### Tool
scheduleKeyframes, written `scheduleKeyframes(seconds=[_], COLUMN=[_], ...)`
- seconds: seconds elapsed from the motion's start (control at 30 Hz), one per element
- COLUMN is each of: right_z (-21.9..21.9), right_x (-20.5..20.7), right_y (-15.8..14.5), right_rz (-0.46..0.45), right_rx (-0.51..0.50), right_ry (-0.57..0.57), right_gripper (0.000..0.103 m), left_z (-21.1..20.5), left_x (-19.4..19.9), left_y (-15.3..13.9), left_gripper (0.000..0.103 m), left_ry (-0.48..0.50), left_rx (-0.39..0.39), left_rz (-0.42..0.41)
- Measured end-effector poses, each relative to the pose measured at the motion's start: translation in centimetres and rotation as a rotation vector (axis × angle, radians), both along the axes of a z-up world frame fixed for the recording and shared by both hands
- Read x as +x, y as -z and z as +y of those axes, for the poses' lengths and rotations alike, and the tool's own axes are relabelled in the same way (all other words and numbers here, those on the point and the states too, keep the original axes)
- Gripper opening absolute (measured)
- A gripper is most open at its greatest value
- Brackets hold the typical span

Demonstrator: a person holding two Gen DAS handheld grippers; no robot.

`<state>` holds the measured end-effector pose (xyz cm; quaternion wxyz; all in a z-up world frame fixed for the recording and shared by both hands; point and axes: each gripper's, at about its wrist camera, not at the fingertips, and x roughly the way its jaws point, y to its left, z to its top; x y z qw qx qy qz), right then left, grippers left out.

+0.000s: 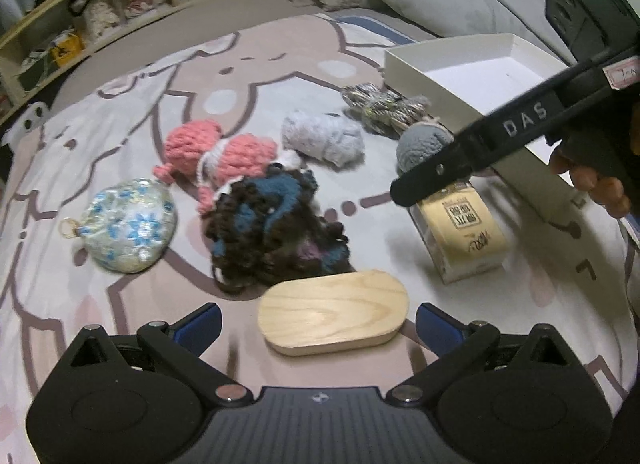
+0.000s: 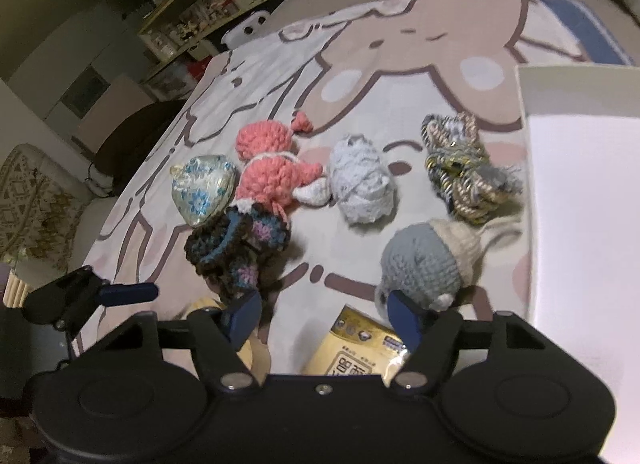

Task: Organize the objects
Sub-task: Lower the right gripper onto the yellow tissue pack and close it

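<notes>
Yellow packet point(image 2: 362, 348) sits between my right tongs point(image 2: 326, 318), pads apart, not gripping; I'd centre before squeezing. Left tongs point(image 1: 318, 324) released over the wooden block point(image 1: 332, 312).

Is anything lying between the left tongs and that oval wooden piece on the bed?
Nothing visible: the wooden oval lies on the bed cover just ahead of the open left tongs, with only bare cover between.
</notes>
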<state>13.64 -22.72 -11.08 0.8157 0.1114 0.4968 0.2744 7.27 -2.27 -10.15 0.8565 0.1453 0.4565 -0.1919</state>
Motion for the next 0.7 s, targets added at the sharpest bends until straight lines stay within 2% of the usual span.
scheduleKeyframes(seconds=[0.3,0.43,0.5,0.57,0.7], right_z=[-0.6,0.5,0.8,0.8,0.9], right_x=[-3.0,-4.8,-5.2,-5.0,-3.8], right_y=[-1.2,-1.4,-1.5,-1.6,-1.2], right_rz=[0.015,-0.098,-0.158,-0.187,-0.17], right_rx=[-0.012,-0.143,-0.18,-0.182,-0.153], right_ry=[-0.125,-0.241,-0.297,-0.331,-0.32], right_gripper=[0.071,0.074,0.079,0.081,0.081], left_z=[-0.2,-0.4,-0.4,-0.1,0.1], left_x=[0.4,0.5,0.6,0.9,1.2], left_y=[1.4,1.9,2.1,2.2,2.0], left_gripper=[0.101,0.101,0.093,0.091,0.091], left_ry=[0.055,0.059,0.058,0.044,0.026], left_rx=[-0.02,-0.017,-0.026,-0.031,-0.041], left_rz=[0.006,-0.001,0.008,0.02,0.047])
